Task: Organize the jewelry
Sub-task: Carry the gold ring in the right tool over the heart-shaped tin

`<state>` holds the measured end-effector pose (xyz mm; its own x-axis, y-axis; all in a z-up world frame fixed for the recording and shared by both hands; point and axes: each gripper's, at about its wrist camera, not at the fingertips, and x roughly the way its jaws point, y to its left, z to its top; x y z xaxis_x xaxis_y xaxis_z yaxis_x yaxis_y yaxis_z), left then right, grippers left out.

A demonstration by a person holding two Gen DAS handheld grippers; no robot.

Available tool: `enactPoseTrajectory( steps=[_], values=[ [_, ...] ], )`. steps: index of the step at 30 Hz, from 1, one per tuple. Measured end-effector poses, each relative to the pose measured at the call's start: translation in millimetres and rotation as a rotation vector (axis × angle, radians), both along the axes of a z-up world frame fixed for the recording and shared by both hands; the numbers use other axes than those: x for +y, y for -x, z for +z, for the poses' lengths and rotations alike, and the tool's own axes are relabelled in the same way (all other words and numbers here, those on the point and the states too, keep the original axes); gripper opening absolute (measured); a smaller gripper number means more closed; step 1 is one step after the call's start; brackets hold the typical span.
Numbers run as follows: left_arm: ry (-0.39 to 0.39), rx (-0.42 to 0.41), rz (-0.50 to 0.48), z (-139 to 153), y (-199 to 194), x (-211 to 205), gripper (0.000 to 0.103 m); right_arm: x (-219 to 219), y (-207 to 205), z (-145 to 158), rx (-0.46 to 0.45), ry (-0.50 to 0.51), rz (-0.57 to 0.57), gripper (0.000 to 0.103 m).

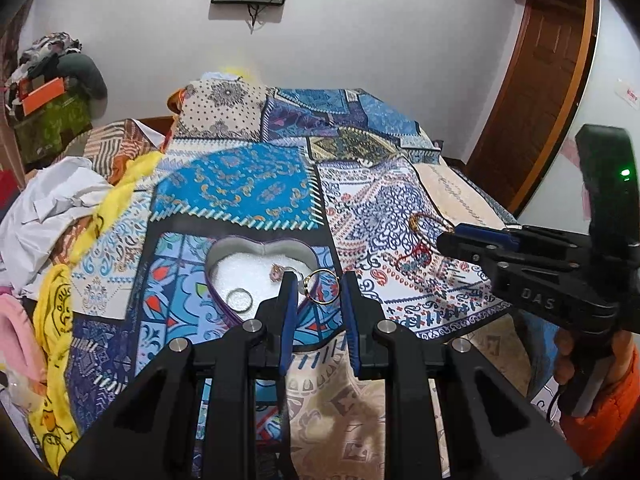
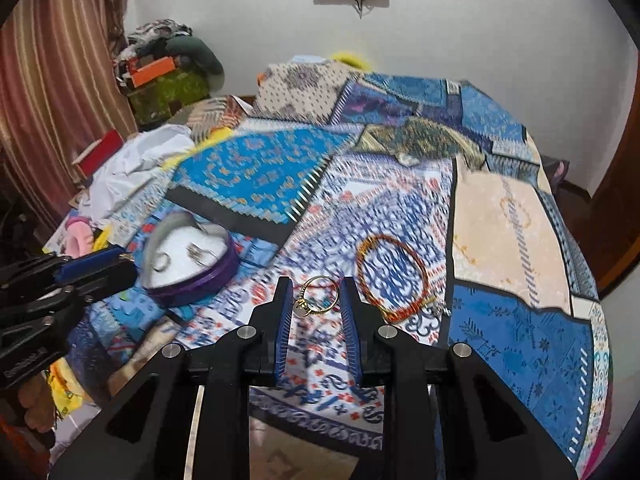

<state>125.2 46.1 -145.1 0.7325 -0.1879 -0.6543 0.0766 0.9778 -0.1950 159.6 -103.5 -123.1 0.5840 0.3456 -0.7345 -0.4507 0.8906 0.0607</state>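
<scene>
Motion blurs the heart-shaped box and the patterned bedspread.

White wall, wooden door

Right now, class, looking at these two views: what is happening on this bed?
A person holds a two-finger tool in each hand, sorting jewelry on a patchwork bedspread. The left tool grips a plain gold ring by the rim of a heart-shaped box, which already contains a silver ring. The right tool grips a gold charm ring above the cloth. A red-orange bracelet lies unsorted on the bedspread.
</scene>
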Motion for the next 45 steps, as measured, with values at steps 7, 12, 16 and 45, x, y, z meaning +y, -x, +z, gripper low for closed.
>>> enactPoseTrajectory(
  steps=[7,12,16,45],
  values=[
    [-0.017,-0.033,0.031,13.8,5.2,11.5,0.021,17.0,9.3,24.0,-0.056,-0.055,0.052,0.022],
    [-0.027,-0.047,0.058,18.9,7.1,22.2,0.021,34.9,11.6,33.6,-0.078,-0.090,0.097,0.022],
    [-0.032,-0.048,0.080,18.9,6.3,32.5,0.021,46.4,11.3,34.9,-0.079,-0.117,0.120,0.022],
    [-0.005,0.082,0.039,-44.8,-47.3,44.0,0.021,86.8,-23.2,-11.5,0.059,-0.124,0.177,0.022]
  ],
)
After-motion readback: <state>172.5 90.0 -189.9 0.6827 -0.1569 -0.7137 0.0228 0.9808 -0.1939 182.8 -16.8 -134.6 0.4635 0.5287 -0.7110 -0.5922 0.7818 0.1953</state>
